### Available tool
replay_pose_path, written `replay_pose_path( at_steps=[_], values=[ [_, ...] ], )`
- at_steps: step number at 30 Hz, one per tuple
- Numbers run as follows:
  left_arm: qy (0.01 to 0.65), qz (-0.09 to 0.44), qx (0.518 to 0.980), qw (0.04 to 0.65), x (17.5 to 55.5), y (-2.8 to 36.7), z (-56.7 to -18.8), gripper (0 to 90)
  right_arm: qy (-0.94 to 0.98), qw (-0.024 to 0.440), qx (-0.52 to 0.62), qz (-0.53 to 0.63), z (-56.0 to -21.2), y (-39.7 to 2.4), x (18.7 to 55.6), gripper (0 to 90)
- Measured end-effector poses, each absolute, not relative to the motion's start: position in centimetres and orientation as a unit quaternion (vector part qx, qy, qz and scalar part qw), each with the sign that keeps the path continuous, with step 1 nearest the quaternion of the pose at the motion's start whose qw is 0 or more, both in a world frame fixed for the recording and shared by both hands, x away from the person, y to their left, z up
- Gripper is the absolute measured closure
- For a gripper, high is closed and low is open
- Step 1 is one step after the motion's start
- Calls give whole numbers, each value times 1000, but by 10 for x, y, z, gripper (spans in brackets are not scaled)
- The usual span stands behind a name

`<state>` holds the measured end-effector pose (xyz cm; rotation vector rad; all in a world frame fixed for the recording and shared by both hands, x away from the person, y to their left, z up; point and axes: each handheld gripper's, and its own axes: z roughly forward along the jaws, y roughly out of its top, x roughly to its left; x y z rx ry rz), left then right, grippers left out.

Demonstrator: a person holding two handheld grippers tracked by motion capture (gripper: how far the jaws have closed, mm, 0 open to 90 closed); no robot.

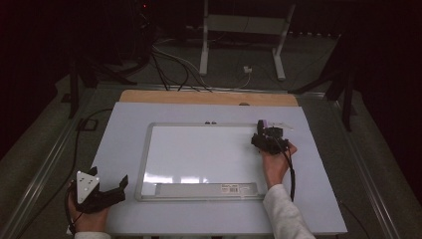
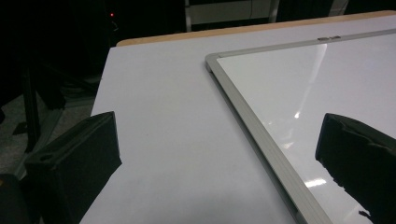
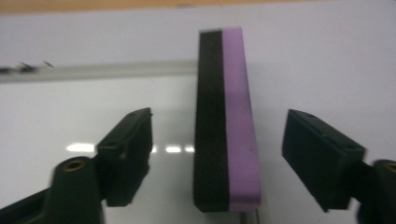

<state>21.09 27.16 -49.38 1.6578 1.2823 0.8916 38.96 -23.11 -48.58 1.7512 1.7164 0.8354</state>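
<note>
Right claw [image 3: 217, 158] open | eraser [image 3: 226, 126] between jaws, untouched | whiteboard [image 3: 70, 121]

A purple-and-black eraser [image 3: 226, 126] was stood on edge at the far right corner of the whiteboard [image 1: 199, 154].

The room was dim, its far side almost black, while the pale bench [image 1: 124, 149] took the light from above. Glare lay in bright patches on the whiteboard [image 1: 199, 154], well left of the right claw [image 1: 266, 130] in the high view. More glints ran between the left claw's [image 2: 219, 154] jaws in its own view. In the right gripper view, the eraser [image 3: 226, 135] between the jaws looked soft, the board's frame behind it smeared. Shadows were faint.
</note>
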Motion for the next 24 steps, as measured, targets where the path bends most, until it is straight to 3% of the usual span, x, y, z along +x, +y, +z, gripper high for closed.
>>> replay_pose_path(
  at_steps=[9,24],
  values=[
    [511,356,660,421,210,271,-493,6,682,250,593,347,-468,-235,378,7],
    [510,355,658,425,209,272,-493,6,702,253,534,397,-444,-244,342,0]
  ],
)
